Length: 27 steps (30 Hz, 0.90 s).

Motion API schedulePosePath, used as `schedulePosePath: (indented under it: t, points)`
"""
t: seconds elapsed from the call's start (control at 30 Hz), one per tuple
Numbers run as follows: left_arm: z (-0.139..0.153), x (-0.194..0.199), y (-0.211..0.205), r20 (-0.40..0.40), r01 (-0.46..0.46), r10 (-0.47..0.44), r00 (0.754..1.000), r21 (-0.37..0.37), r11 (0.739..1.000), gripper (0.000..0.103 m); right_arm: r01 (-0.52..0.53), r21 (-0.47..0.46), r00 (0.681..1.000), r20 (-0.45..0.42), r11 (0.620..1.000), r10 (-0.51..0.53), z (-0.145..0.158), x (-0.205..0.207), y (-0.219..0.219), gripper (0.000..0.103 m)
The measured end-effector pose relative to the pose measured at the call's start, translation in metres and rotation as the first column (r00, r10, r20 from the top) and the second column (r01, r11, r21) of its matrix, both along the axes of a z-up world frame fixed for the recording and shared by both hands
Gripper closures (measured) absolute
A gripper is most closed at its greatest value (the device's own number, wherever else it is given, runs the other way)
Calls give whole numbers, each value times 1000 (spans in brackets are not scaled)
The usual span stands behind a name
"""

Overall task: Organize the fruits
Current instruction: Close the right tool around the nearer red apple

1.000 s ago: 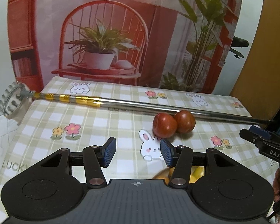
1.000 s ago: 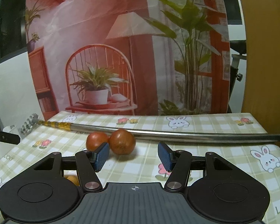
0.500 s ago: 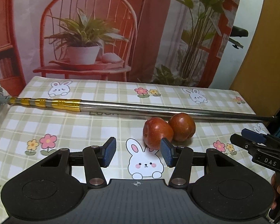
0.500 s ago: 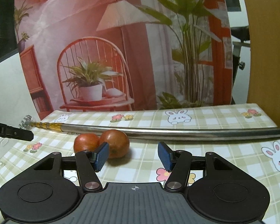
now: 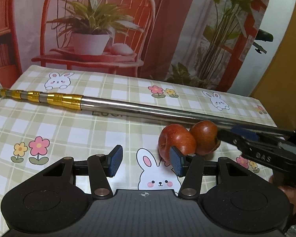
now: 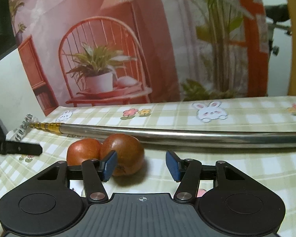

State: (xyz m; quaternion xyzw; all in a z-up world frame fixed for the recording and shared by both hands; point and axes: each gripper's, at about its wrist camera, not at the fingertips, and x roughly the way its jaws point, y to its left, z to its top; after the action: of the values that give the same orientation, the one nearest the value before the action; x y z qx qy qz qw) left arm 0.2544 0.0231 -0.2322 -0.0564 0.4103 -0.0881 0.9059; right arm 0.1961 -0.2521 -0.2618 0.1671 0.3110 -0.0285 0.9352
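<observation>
Two red apples lie touching on the checked tablecloth, just in front of a metal rod. In the left wrist view the nearer apple (image 5: 176, 140) sits right behind my left gripper's (image 5: 146, 163) right pad, the other apple (image 5: 204, 136) beside it. That gripper is open and holds nothing. My right gripper (image 5: 244, 138) reaches in from the right, close to the right-hand apple. In the right wrist view the bigger apple (image 6: 126, 150) is just beyond the left pad of my right gripper (image 6: 141, 165), whose jaws are closing with nothing between them. The second apple (image 6: 82, 151) lies left of it.
A long telescopic steel rod (image 5: 148, 111) with gold segments lies across the table behind the apples, also in the right wrist view as the rod (image 6: 187, 136). The cloth (image 5: 69, 130) carries bunny and flower prints. A printed backdrop stands behind the table's far edge.
Both grippers have moved forward and down toward the two apples, which now look larger and closer. The right gripper has slid in nearer to the right-hand apple.
</observation>
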Motion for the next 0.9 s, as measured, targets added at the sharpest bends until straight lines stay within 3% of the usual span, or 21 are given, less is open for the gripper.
schedulePosePath:
  t: [0.27, 0.43, 0.6, 0.9]
  points:
    - [-8, 1, 1, -23, 2, -2, 1000, -15, 1000, 48, -50, -64, 998, 29, 997, 52, -4, 38, 16, 51]
    - [-9, 1, 0, -25, 7, -7, 1000, 2, 1000, 48, -85, -21, 996, 27, 996, 86, -10, 46, 16, 53]
    - [-8, -1, -1, -26, 15, -15, 1000, 3, 1000, 48, -99, 0, 995, 33, 995, 99, -10, 37, 15, 55]
    - [-8, -9, -4, -28, 41, -41, 999, -11, 999, 48, -136, -46, 989, 51, 990, 138, -6, -3, 22, 59]
